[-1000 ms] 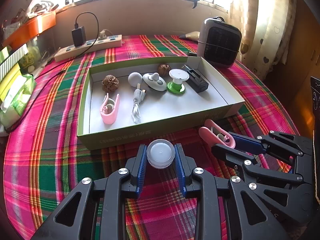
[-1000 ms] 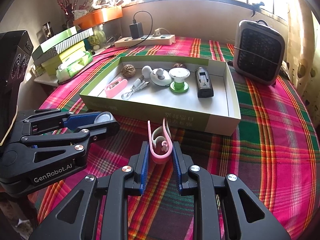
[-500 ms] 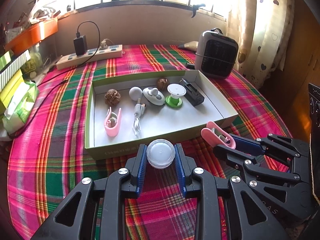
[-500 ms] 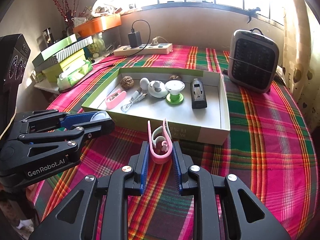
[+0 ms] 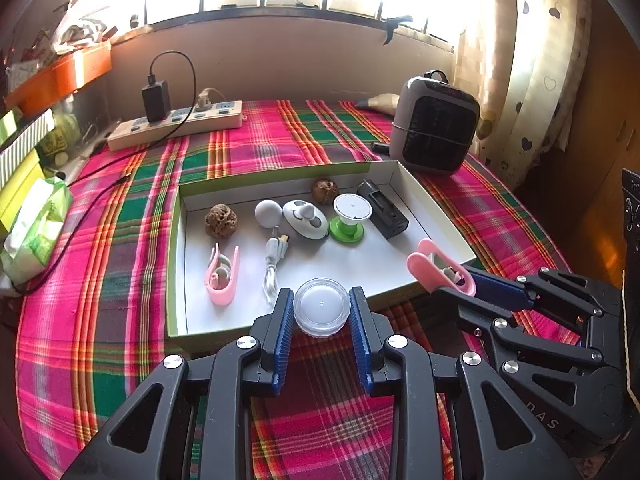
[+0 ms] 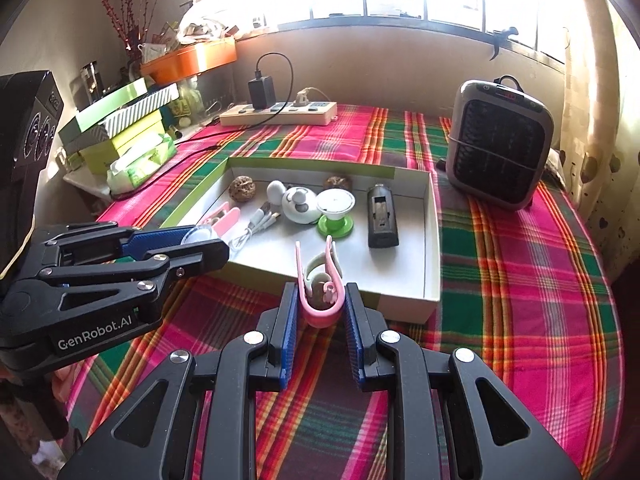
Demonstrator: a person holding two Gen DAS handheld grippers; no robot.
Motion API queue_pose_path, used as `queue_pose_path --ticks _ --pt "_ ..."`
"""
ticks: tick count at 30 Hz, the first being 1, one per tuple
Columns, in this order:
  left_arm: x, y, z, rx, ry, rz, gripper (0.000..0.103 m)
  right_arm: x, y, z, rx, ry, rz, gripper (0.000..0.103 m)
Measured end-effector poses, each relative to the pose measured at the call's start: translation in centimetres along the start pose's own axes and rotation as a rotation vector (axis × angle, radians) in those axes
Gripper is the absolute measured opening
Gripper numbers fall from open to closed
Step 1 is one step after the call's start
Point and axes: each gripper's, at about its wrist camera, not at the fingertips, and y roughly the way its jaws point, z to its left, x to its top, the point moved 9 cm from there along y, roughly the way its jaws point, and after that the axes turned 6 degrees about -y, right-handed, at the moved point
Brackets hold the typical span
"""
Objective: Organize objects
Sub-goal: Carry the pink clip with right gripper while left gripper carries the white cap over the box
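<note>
Two grippers in view, both loaded. Left gripper (image 5: 321, 312): blue ribbed pads clamped partway closed on a small round jar (image 5: 321, 307), clear plastic, white inside, ridged rim. It sits over the near wall of the box (image 5: 176, 240). Right gripper (image 6: 320, 308): jaws nearly fully closed, pinching a pink clip (image 6: 320, 290), a soft U-shaped holder with a white earphone cable coiled inside. It hangs over the near edge of the same box.

Box: one, shallow rectangular cardboard tray, white inside, green outside, on a pink/green plaid cloth (image 5: 120, 208).

Count inside the box:
- 2 walnuts: wrinkled brown, roundish. One left (image 5: 221, 221), one at the back wall (image 5: 325, 190).
- 1 more pink clip (image 5: 222, 276), same U shape with white earphones inside, so 2 of that type in total.
- 1 white cable (image 5: 274, 260), short, bundled, with a USB plug.
- 1 white ball (image 5: 268, 212), smooth.
- 1 white oval gadget (image 5: 305, 219), glossy plastic, with grey spots.
- 1 spool (image 5: 349, 216), white disc top on a green base.
- 1 black rectangular device (image 5: 382, 209), matte.

Outside the box: 1 grey heater (image 5: 434, 132), rounded, with a dark grille; 1 beige power strip (image 5: 176, 125) with a black charger plugged in; 1 green-white tissue pack (image 5: 36, 228).
</note>
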Motion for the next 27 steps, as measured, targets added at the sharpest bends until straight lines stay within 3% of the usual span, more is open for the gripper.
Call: queue_pose_path --ticks 12,27 --pt "1.5 0.9 -0.4 0.002 0.013 -0.011 0.026 1.2 0.8 -1.4 -0.022 -0.002 0.002 0.023" --pt "1.9 3.9 -0.2 0.022 0.016 0.032 0.026 1.6 3.2 -2.6 -0.019 -0.009 0.052 0.023"
